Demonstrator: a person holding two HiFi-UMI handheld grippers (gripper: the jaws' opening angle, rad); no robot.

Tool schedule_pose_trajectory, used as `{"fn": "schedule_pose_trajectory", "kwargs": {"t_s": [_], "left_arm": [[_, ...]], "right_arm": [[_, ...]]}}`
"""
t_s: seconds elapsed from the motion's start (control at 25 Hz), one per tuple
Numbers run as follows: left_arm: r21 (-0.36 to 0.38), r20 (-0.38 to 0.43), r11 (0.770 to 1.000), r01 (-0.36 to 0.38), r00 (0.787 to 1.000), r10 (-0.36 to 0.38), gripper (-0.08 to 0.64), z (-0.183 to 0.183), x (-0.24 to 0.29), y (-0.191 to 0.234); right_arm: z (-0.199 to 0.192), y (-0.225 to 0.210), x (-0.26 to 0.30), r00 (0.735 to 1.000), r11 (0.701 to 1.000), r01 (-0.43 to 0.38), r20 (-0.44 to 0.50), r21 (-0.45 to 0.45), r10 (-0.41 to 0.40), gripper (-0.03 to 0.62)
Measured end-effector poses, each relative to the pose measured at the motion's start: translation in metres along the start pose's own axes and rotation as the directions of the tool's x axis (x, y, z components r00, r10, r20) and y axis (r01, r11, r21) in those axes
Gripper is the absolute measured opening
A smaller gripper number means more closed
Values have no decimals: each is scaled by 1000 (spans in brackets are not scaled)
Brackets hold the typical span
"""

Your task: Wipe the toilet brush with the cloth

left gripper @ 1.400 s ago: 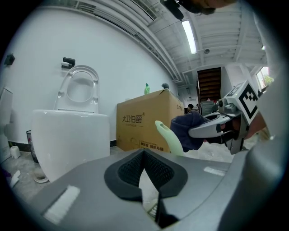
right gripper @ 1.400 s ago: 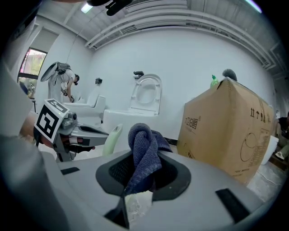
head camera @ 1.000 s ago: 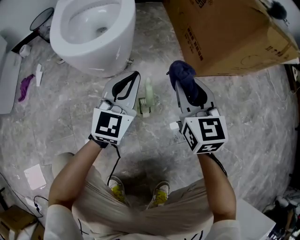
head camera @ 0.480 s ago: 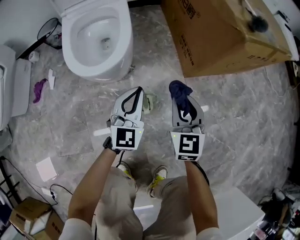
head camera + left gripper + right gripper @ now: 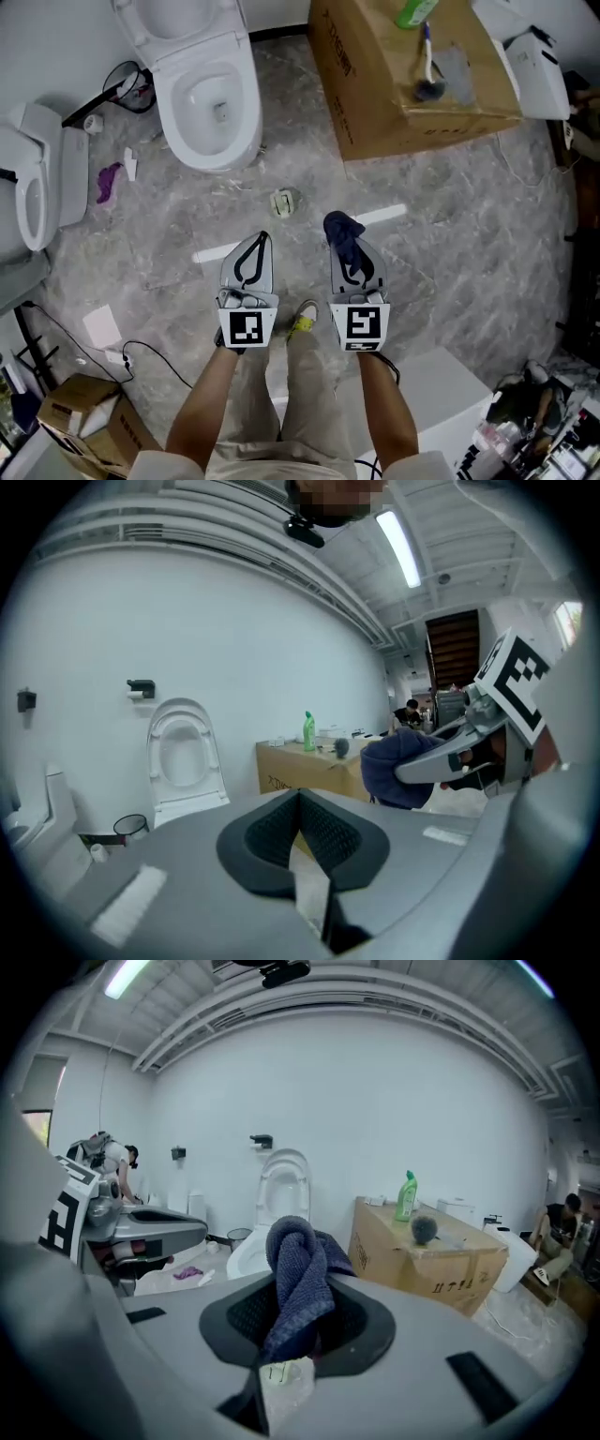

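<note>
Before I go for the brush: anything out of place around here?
Yes. The brush lies on the box beside a green bottle, with no holder in sight. Scraps litter the floor: a purple one left of the toilet, a white strip by the cloth.

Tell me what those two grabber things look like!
Both are light grey shells that narrow to a point. The left gripper and right gripper have black ribbed pads inside their jaws. Each carries a cube at the back with black-and-white square markers. The person's forearms are bare below short pale sleeves.
</note>
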State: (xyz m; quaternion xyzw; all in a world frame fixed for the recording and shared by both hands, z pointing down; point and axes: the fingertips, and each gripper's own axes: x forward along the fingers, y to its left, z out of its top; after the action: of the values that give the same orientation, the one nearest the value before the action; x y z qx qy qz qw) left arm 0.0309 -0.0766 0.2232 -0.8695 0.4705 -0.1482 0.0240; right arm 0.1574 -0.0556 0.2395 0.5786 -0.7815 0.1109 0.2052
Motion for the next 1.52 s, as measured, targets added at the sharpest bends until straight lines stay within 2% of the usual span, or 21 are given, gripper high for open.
{"fn": "schedule_pose_trajectory", "kwargs": {"t_s": [0.08, 0.12, 0.28, 0.4, 0.52, 0.68, 0.8, 1.0, 1.2, 1.36, 1.52], "left_arm": [[-70, 22, 997, -14, 1000, 16, 2, 32, -27, -7], [-78, 25, 997, -12, 1000, 14, 2, 47, -38, -11], [-160, -18, 987, -22, 1000, 19, 2, 104, -60, -27], [-148, 14, 989, -28, 999, 30, 2, 153, -71, -21], [-125, 41, 992, -3, 999, 8, 2, 191, -86, -26], [-120, 42, 992, -38, 998, 43, 2, 230, -107, -9], [-119, 59, 993, -18, 998, 25, 2, 251, -118, -9], [-89, 79, 996, 14, 997, -7, 2, 288, -123, -4], [-64, 136, 998, -2, 991, 10, 2, 331, -130, 33], [-93, 143, 996, -18, 989, 31, 2, 348, -135, 65], [-71, 166, 997, -43, 985, 54, 2, 357, -138, 76]], "right_arm": [[25, 6, -33, 1000, 1000, -8, 6, 1, 8, 95], [37, 10, -49, 1000, 1000, -14, 7, -5, 14, 95], [88, 3, -99, 1000, 1000, -21, 2, 22, 21, 95], [129, -3, -133, 999, 999, -21, 44, 40, 20, 95], [158, -3, -166, 997, 999, -28, 73, 28, 26, 95], [190, -2, -185, 994, 999, -19, 112, 41, 14, 95], [215, 2, -195, 987, 997, -4, 161, 74, -8, 94], [256, 10, -203, 976, 998, 10, 219, 56, -23, 94], [300, 16, -209, 964, 999, 2, 267, 37, -12, 94], [342, 20, -211, 949, 1000, 1, 315, 10, -5, 94], [356, 23, -209, 947, 1000, 10, 322, -22, -3, 94]]}}
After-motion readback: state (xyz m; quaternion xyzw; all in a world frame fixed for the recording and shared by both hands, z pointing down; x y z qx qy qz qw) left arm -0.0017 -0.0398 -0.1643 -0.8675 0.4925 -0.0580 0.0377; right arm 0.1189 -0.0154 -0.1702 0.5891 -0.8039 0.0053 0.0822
